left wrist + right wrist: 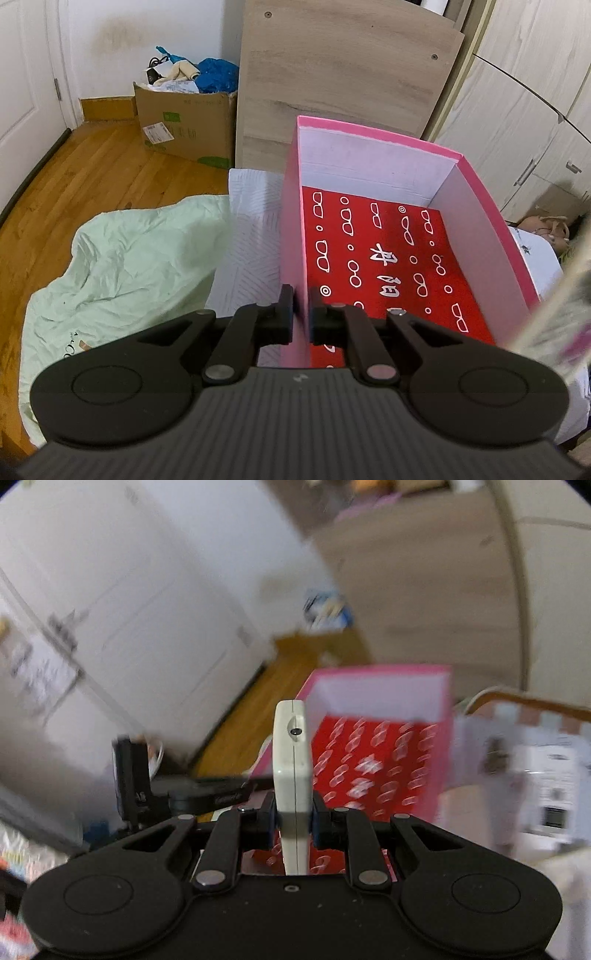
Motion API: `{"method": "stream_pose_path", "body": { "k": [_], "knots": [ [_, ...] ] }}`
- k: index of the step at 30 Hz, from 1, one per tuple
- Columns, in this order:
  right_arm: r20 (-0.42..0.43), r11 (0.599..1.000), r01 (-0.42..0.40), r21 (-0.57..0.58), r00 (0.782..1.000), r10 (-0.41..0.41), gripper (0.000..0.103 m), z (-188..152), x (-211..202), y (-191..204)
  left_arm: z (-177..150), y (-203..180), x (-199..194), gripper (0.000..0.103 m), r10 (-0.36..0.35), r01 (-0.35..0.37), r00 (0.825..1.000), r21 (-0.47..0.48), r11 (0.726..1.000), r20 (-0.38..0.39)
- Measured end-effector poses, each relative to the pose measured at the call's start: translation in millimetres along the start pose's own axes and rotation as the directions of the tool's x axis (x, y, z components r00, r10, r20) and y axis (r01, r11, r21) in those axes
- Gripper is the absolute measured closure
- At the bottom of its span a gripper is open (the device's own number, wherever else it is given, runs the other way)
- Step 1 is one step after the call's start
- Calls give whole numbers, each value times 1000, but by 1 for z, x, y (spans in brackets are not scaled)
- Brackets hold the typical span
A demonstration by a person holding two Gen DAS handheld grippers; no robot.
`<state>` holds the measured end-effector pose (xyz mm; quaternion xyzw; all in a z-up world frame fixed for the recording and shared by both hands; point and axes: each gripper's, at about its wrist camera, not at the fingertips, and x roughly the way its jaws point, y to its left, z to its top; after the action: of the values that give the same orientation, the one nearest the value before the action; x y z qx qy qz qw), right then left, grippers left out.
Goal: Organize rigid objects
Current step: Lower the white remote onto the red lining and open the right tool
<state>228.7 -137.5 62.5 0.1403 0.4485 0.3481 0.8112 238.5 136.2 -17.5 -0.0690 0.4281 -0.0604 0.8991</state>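
Left wrist view shows the biggest thing first: pink box [369,236], open-topped, red patterned liner w/ white glasses motifs on its floor, sitting on a bed w/ white cover [251,258] and a pale green blanket [118,266] to one side. Box long axis runs away from the camera toward the wood headboard panel [332,74]; open face points up. Left claw [302,310] is shut on the box's near-left wall, one pad outside, one inside, so the box is pinned at its rim. Judging by the thin walls it's light cardboard: stiff enough to hold by the edge but prob. flexes or creases if squeezed hard or levered; better held low on the wall near a corner. Right wrist view is heavily blurred in the bkgd, but the item itself is sharp: slim cream-white plastic device [292,760], flat slab w/ a centre seam and a small dark dot near the far end; what it is exactly I can't tell. Right claw [293,819] grips it across its thin sides, near the rear end. Long axis runs straight out along the fingers, far end aimed toward the box interior, w/ the device above and short of the box. Looks rigid, light, smooth shell, so maybe slippery; a grip nearer mid-length would cut wobble.
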Motion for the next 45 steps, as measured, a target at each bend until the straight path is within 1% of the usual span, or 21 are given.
{"method": "stream_pose_path", "body": {
  "k": [2,4,5,7,8,10,13,16,17,19,22,25,29,30,34,38,40,41,42,43,45],
  "knots": [
    [-69,999,-7,44,998,10,82,7,31,-5,-1,0,0,97,0,0,1000,2,1000,0],
    [-111,997,-2,73,994,10,82,13,57,-9,-2,0,-1,97,0,0,1000,6,1000,-3],
    [-131,996,-14,89,991,26,82,17,70,-13,-3,-1,-1,97,1,-1,1000,9,1000,-5],
    [-158,986,-60,154,984,84,82,23,94,-26,-3,-3,-2,96,2,-2,1000,13,1000,-12],
    [-171,982,-57,182,981,88,82,25,104,-34,-3,-3,-1,96,3,-3,1000,9,1000,-11],
    [-187,981,-31,193,980,68,81,28,123,-39,-3,-4,1,97,8,-8,1000,1,1000,-20],
    [-196,964,-42,264,976,96,81,37,149,-46,-2,-1,0,97,-3,3,1000,-11,1000,-25],
    [-217,963,41,268,976,19,81,34,170,-52,-3,1,1,97,-8,8,999,-16,1000,-34],
    [-221,958,44,283,975,21,81,32,174,-54,-2,1,2,97,-6,5,999,-15,1000,-38],
    [-211,951,24,309,976,44,82,33,176,-57,-1,0,2,97,-4,4,999,-16,1000,-43],
    [-196,963,56,264,980,-3,82,34,172,-52,-2,1,1,97,-9,8,999,-21,1000,-46],
    [-189,958,64,279,982,-11,82,33,176,-53,-1,1,2,97,-9,7,999,-25,1000,-48],
    [-205,962,145,231,974,-97,64,36,175,-55,-2,1,1,97,-7,6,999,-23,1000,-46],
    [-209,961,166,222,971,-119,63,37,175,-54,-2,2,1,97,-9,7,999,-26,1000,-46],
    [-216,957,242,158,955,-205,48,35,167,-51,-3,4,0,97,-8,5,999,-61,998,-42],
    [-234,950,268,160,945,-228,44,28,160,-56,-2,2,-1,97,2,-4,999,-54,999,-42],
    [-228,939,300,169,939,-259,43,25,153,-57,-2,2,0,97,0,-3,999,-61,998,-45],
    [-219,935,313,166,936,-275,47,26,153,-54,-2,2,0,97,1,-4,999,-62,998,-45],
    [-209,938,298,178,943,-260,54,25,151,-55,-1,1,0,97,4,-7,999,-64,998,-45],
    [-213,943,268,198,951,-226,67,24,152,-57,-3,2,0,97,6,-9,999,-69,998,-45],
    [-217,946,241,219,957,-193,68,23,153,-59,-2,2,0,97,10,-14,999,-81,997,-45]
  ]
}}
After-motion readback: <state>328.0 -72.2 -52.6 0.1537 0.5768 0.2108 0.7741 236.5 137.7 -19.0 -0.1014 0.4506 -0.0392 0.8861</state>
